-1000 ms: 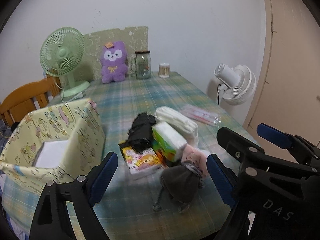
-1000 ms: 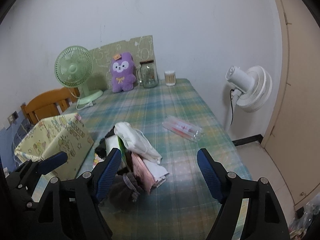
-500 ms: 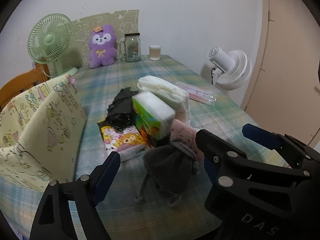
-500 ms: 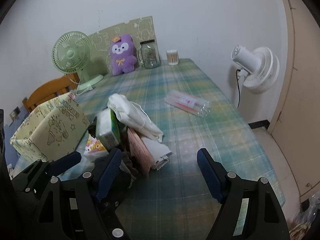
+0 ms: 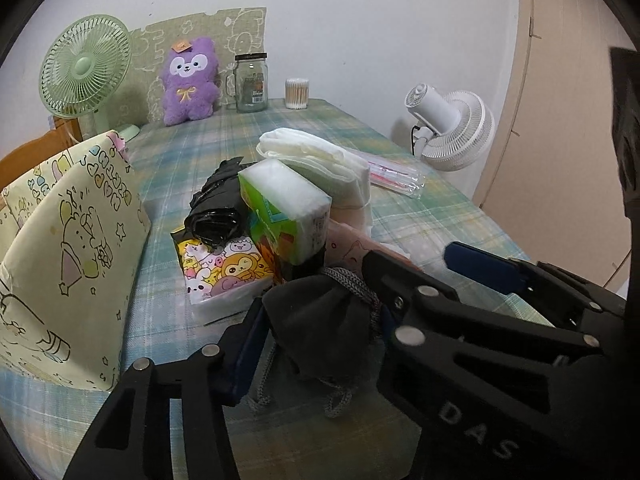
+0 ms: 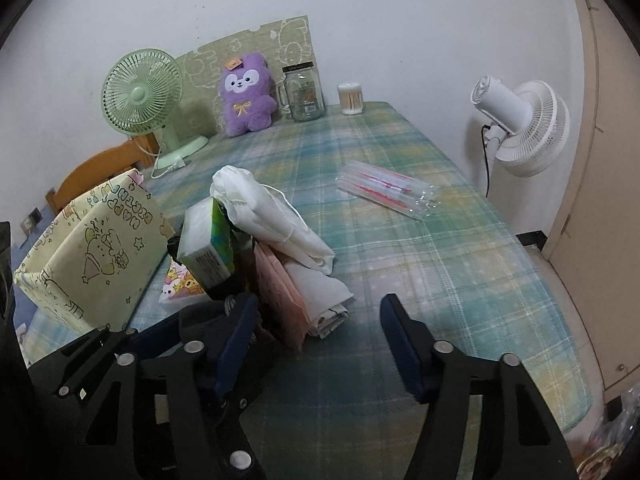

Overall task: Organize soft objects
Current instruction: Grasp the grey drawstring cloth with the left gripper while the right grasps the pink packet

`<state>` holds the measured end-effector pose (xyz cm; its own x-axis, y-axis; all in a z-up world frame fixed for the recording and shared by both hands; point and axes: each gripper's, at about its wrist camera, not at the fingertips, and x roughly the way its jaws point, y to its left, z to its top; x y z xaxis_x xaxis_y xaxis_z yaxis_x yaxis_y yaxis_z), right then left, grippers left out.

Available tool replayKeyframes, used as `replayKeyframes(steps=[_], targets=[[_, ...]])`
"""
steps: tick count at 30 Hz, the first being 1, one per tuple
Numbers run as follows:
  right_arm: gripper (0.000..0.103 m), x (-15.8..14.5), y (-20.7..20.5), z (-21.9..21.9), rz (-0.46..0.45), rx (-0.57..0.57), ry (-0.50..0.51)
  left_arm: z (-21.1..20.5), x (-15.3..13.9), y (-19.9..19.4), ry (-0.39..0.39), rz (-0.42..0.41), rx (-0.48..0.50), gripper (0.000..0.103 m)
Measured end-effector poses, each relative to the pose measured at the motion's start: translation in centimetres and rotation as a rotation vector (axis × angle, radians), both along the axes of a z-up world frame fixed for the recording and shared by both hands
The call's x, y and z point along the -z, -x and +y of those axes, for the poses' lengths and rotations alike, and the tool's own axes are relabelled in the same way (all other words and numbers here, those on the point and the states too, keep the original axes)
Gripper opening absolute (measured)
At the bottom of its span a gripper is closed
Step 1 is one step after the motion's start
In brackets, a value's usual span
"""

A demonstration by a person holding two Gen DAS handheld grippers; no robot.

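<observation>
The left gripper [image 5: 320, 336] gripped the grey drawstring pouch [image 5: 324, 324] between narrowed jaws beside the tissue pack [image 5: 284, 208], while the right gripper [image 6: 316, 344] stood wide apart, holding nothing.

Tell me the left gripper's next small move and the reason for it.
Probably lift. The left gripper has its pads pressed on both sides of the dark grey drawstring pouch, which still sits on the tablecloth. The patterned fabric box stands open just to its left, the likely destination.
</observation>
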<state>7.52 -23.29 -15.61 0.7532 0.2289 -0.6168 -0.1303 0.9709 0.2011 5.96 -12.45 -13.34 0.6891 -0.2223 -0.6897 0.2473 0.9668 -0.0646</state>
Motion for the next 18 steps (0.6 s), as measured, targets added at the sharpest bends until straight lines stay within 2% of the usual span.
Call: replayKeyframes(steps=[2, 4, 12, 13, 18], targets=[[0.056, 0.0, -0.3, 0.4, 0.001, -0.009, 0.000, 0.0, 0.0, 0.0, -0.017, -0.002, 0.000, 0.058], [0.053, 0.1, -0.6, 0.8, 0.002, -0.021, -0.002, 0.0, 0.0, -0.1, -0.033, -0.006, -0.007, 0.057], [0.028, 0.3, -1.3, 2.0, 0.006, -0.066, -0.024, 0.8, 0.0, -0.6, -0.003, 0.020, -0.017, 0.056], [0.021, 0.3, -1.3, 2.0, 0.008, -0.073, -0.034, 0.8, 0.0, -0.6, -0.002, 0.018, -0.016, 0.056], [0.019, 0.2, -1.0, 2.0, 0.012, -0.059, -0.043, 0.8, -0.1, -0.4, 0.001, 0.017, -0.010, 0.052]])
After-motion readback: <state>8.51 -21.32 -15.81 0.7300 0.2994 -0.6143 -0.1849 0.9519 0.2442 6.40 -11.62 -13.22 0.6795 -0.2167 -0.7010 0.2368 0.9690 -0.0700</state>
